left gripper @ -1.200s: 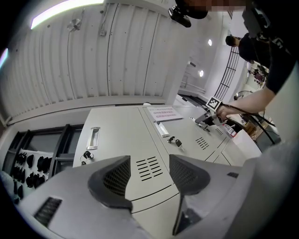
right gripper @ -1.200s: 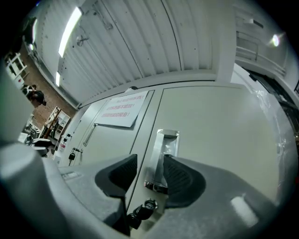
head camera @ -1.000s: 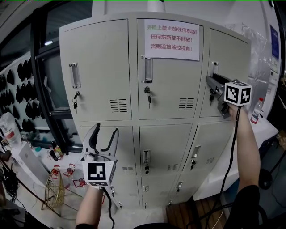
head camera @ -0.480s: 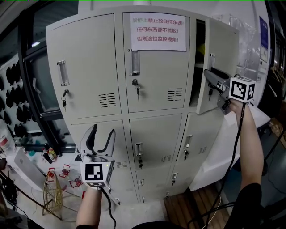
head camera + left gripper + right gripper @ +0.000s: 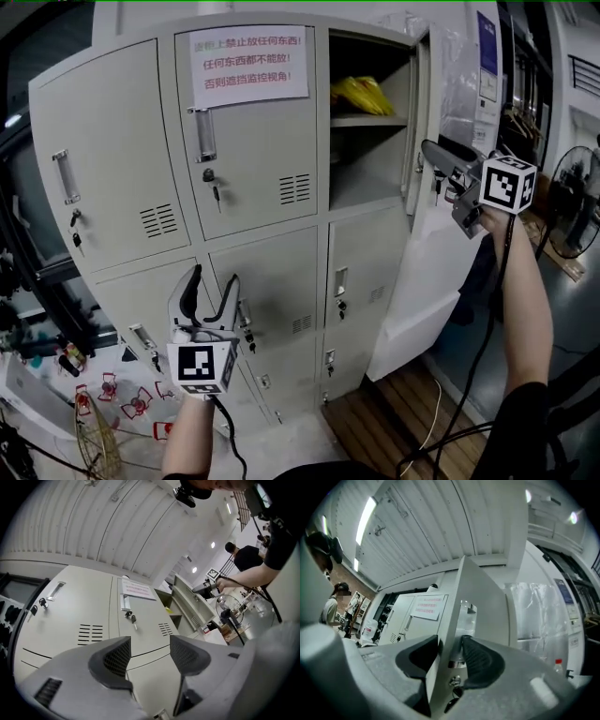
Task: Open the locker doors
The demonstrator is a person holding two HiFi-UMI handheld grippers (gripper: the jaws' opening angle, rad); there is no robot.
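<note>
Locker door (image 5: 419, 94), grey metal, top right: open? Nearest first.
— Left gripper (image 5: 212, 281), seven o'clock: jaws wide apart, nothing between them. Right gripper (image 5: 433, 155), two o'clock: clamped on that door's edge by the handle. The door stands open, seen edge-on.
Inside?
— Yellow crumpled thing (image 5: 361, 94) on the upper shelf (image 5: 370, 120); I can't identify it.

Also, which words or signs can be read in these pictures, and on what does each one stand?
"禁止放任何东西!": red, first line of the white notice on the top middle door; the characters before it are too faded to read.
"任何东西都不能放!": second line of the same notice.
"否则遮挡监控视角!": third line of the same notice.
Blue poster at the top right: print too small to read.
</note>
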